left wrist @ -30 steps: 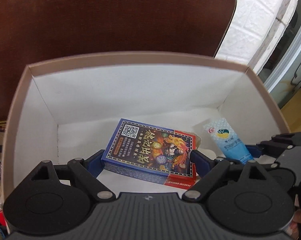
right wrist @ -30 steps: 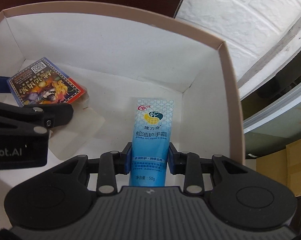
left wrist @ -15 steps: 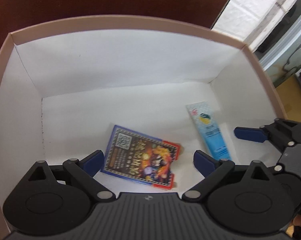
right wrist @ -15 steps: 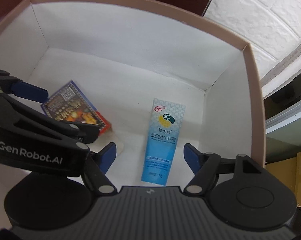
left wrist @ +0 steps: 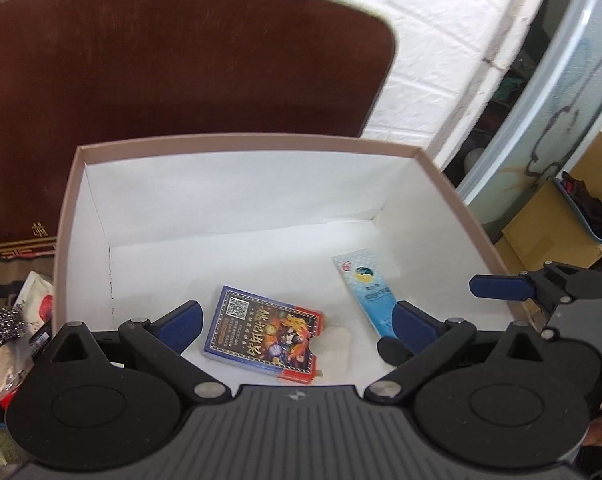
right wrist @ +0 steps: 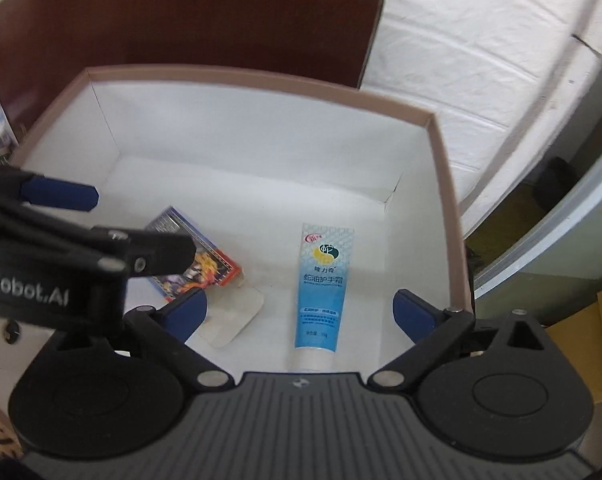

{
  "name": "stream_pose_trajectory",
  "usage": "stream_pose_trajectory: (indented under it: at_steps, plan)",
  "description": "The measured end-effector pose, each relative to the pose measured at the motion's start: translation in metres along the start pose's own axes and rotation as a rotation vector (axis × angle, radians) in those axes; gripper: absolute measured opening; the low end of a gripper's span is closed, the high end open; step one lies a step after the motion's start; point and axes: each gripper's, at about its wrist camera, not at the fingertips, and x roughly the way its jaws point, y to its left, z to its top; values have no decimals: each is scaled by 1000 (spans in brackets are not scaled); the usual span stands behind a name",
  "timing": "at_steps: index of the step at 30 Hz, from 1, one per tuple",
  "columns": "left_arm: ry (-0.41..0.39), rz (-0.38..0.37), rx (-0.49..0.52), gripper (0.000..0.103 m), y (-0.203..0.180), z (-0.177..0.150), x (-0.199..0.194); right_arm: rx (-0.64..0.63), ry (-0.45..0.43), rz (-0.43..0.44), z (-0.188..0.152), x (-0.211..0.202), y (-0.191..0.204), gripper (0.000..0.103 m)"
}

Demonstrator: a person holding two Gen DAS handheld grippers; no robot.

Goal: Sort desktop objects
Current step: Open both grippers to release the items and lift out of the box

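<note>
Both the left gripper point(left wrist: 297, 322) and right gripper point(right wrist: 301, 306) hung spread and empty above the cardboard box point(left wrist: 237, 142), where a card deck point(left wrist: 263, 338) and hand-cream tube point(right wrist: 323, 280) already lay; clutter point(left wrist: 5, 320) beside it apparently awaited sorting.

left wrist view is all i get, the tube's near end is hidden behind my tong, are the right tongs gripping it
Observer: No. The right tongs are open, one pad on each side of the hand cream tube, with a gap on both sides.
Operator: which way is the cap
Observer: The white cap points back toward the right tongs, and the tube lies flat on the floor of the box.
Operator: how do my tongs look from there
Observer: The left tongs are open. From the right wrist view, they cross in front of the card box and hide its left part.
</note>
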Motion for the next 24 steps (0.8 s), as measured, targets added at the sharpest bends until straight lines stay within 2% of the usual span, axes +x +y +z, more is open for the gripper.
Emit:
stream_pose_trajectory:
  at_steps: [7, 15, 24]
  plan:
    - [-47, -114, 9, 103, -9, -12, -27, 28, -77, 10, -15, -23, 0, 97]
    - [-150, -95, 51, 103, -21, -36, -63, 17, -161, 23, -34, -63, 22, 97]
    - [-284, -2, 48, 103, -5, -78, -121, 14, -258, 93, -62, -106, 63, 97]
